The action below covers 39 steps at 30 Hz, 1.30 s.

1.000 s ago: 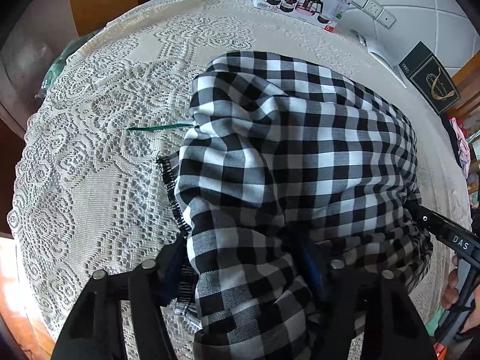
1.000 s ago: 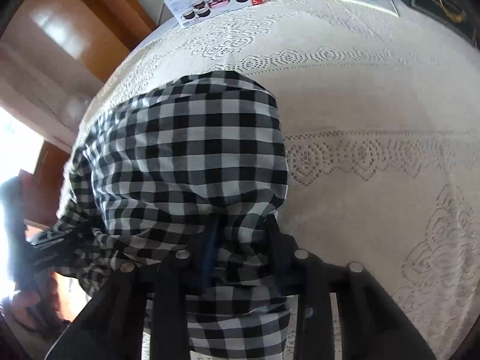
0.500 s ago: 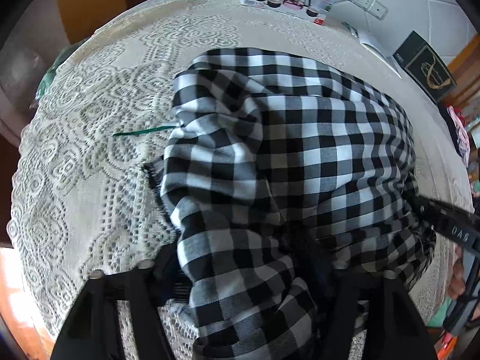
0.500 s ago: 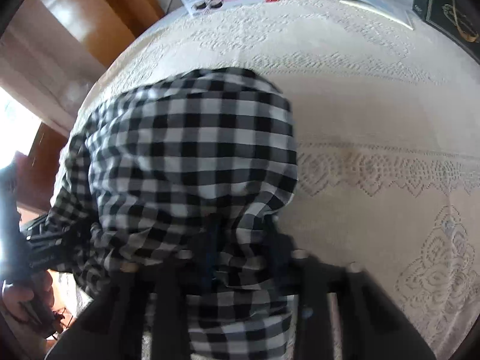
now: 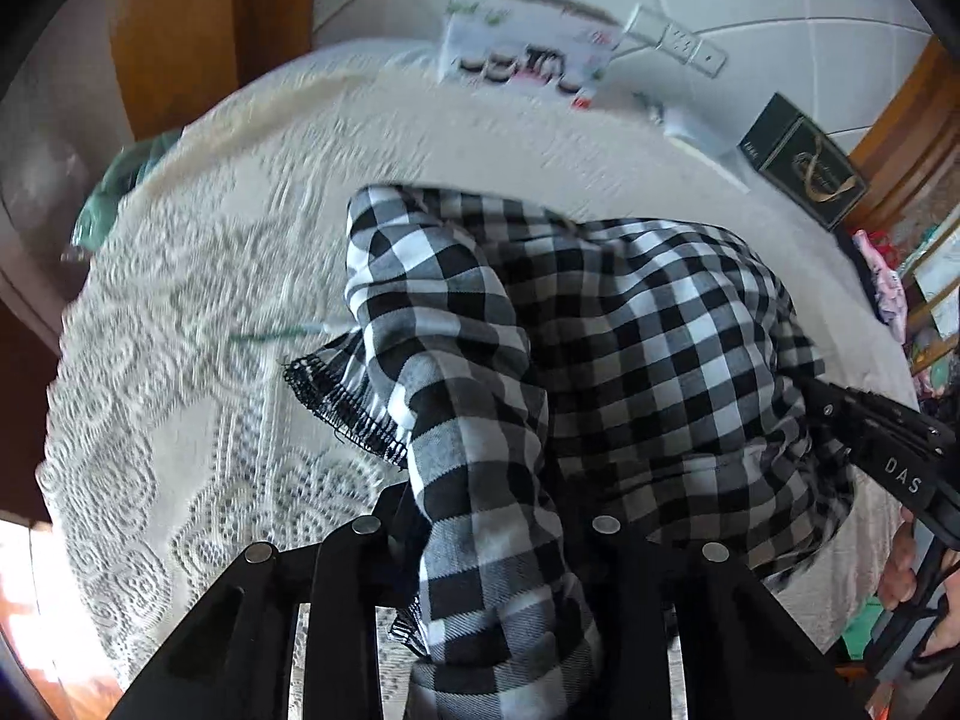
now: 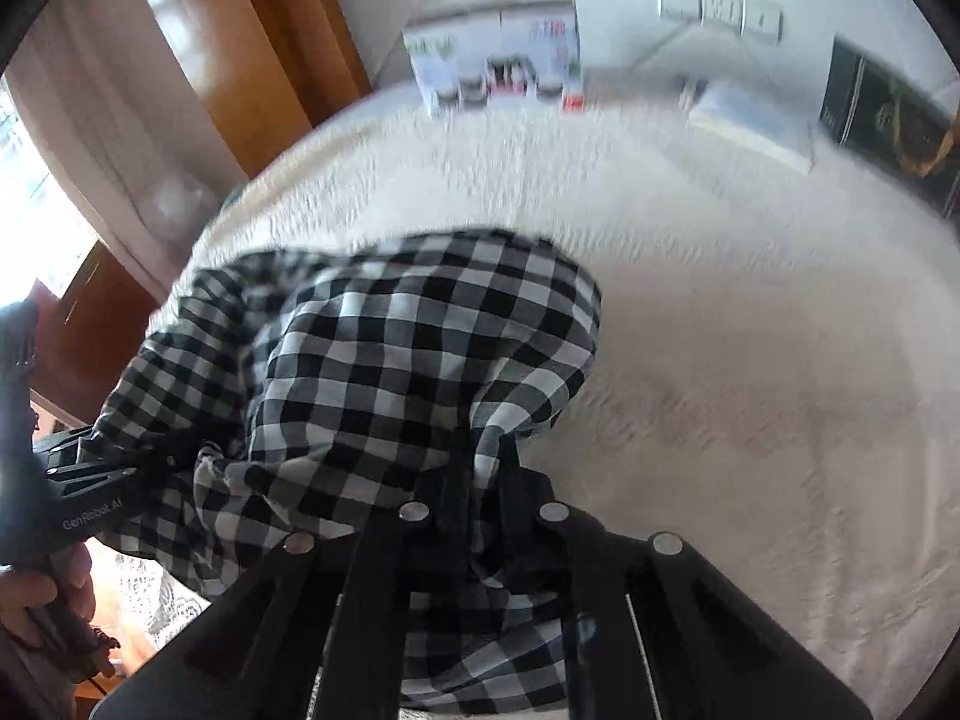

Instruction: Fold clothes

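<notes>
A black-and-white checked garment (image 5: 630, 336) hangs bunched between both grippers above the round table with a white lace cloth (image 5: 198, 420). My left gripper (image 5: 489, 516) is shut on a fold of the garment near its black frilled hem (image 5: 342, 402). My right gripper (image 6: 480, 492) is shut on another fold of the same garment (image 6: 420, 348). The right gripper also shows at the right of the left wrist view (image 5: 882, 438), and the left gripper at the left of the right wrist view (image 6: 78, 498). The fingertips are hidden by cloth.
At the table's far edge stand a white tea-set box (image 5: 528, 48), a white booklet (image 6: 750, 126) and a dark green box (image 5: 804, 162). A power strip (image 5: 678, 42) lies behind. A thin green stick (image 5: 270, 333) lies on the lace. Wooden furniture stands at the left.
Both grippers have lifted and tilted up, raising the garment off the table. The cloth now hangs bunched and narrower, and the far wall and boxes have come further into view.
</notes>
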{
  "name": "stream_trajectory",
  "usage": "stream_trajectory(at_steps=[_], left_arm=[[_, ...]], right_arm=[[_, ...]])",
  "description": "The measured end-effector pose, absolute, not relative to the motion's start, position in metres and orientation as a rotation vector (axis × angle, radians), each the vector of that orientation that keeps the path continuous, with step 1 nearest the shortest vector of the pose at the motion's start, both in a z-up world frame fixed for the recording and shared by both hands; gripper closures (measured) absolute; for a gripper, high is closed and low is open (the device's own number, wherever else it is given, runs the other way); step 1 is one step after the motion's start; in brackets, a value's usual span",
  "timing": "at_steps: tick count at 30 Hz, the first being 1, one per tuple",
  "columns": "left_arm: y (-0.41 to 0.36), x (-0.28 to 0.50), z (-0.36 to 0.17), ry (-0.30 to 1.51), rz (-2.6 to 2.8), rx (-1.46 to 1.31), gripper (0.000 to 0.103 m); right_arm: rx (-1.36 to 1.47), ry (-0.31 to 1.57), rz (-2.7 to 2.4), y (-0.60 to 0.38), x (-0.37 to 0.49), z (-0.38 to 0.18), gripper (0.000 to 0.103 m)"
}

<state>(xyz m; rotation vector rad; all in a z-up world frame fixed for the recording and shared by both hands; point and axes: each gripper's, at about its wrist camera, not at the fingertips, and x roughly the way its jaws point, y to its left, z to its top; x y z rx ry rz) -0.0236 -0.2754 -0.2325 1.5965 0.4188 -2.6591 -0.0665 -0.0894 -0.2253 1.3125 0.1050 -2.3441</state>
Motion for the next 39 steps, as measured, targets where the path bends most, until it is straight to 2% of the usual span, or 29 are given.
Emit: stream_trajectory(at_steps=[12,20,27,33,39], left_arm=[[-0.176,-0.02,-0.161,0.274,-2.884,1.551,0.072],[-0.071,-0.046,-0.156,0.207,-2.932,1.585,0.072],[0.03,-0.071,-0.159,0.252,-2.906,1.59,0.072],[0.101,-0.092,-0.153,0.262,-2.915,1.59,0.072],[0.157,-0.119,-0.147,0.199,-2.98,1.595,0.072]], right_arm=[[1.199,0.07,-2.578,0.011,-0.051,-0.168,0.096],[1.208,0.043,-2.627,0.128,-0.049,-0.151,0.096],[1.199,0.053,-2.603,0.231,-0.073,-0.148,0.096],[1.218,0.073,-2.596,0.299,-0.095,-0.143,0.096],[1.217,0.064,-2.651,0.354,-0.114,-0.136,0.096]])
